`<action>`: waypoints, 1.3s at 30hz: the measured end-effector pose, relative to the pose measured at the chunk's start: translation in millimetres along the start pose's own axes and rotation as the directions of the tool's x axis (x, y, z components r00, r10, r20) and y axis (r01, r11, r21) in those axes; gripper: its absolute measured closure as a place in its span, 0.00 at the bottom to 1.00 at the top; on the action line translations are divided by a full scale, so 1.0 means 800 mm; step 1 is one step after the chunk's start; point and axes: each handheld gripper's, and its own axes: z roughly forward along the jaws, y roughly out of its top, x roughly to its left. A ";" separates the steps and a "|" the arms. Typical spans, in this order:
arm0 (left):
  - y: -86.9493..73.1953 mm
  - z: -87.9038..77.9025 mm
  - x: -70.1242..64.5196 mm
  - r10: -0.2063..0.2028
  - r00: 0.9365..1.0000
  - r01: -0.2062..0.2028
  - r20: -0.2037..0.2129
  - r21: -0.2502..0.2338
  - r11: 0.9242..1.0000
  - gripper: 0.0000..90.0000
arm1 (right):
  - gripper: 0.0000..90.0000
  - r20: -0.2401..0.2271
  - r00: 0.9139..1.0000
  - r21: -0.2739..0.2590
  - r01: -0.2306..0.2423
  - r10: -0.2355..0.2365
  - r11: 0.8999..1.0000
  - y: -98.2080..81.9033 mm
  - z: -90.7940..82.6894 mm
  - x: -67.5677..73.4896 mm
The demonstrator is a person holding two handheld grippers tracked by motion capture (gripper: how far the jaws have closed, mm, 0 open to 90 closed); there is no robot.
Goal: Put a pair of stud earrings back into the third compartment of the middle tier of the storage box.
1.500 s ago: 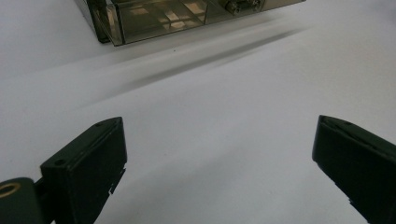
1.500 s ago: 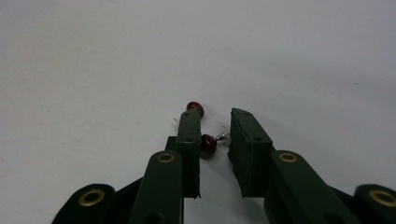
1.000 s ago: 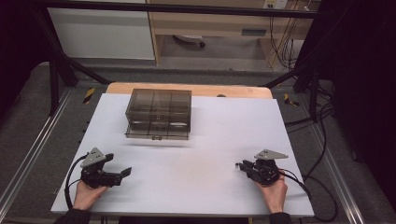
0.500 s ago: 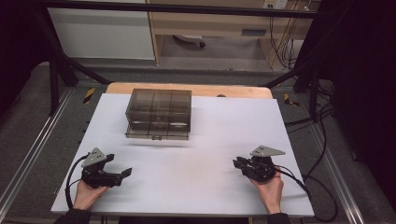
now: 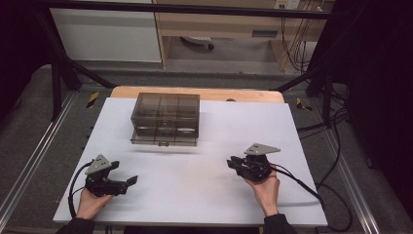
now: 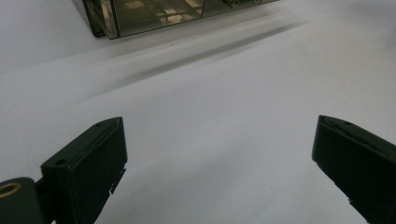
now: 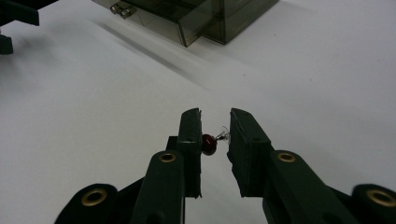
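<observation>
The right hand-held gripper (image 5: 237, 164) has shifted across the white surface (image 5: 195, 195) toward the smoky drawer box (image 5: 165, 118), away from the near edge, and stands slightly higher. The small red-beaded item (image 7: 208, 143) clamped between its jaws has travelled with it.

Small earring (image 7: 214, 141): dark red bead with a clear stud end, lying crosswise between the jaws of my right gripper (image 7: 215, 140), off the white sheet. Smoky see-through drawer box (image 5: 165, 118) stands upright at the far middle of the table, lowest drawer pulled out slightly.
</observation>
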 end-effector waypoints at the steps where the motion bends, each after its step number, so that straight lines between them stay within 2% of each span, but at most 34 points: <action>1: 0.000 0.000 0.000 0.000 1.000 0.000 0.001 0.000 1.000 0.03 | 0.83 -0.005 1.000 -0.002 0.006 -0.006 1.000 0.004 0.004 0.002; 15: -0.001 0.001 0.001 0.001 1.000 -0.001 0.007 0.006 1.000 0.03 | 0.83 -0.046 0.998 -0.008 0.035 -0.036 0.999 0.062 0.058 0.031; 24: -0.001 0.001 0.002 -0.001 1.000 0.001 0.007 0.011 1.000 0.03 | 0.83 -0.052 0.998 -0.021 0.037 -0.038 0.999 0.087 0.083 0.036; 31: -0.002 0.002 0.002 -0.005 1.000 0.005 0.010 0.009 1.000 0.03 | 0.83 -0.050 0.998 -0.015 0.041 -0.042 0.999 0.107 0.113 0.037; 39: -0.002 0.003 0.003 -0.006 1.000 0.006 0.008 0.010 1.000 0.03 | 0.83 -0.048 0.998 -0.008 0.033 -0.033 0.999 0.117 0.141 0.038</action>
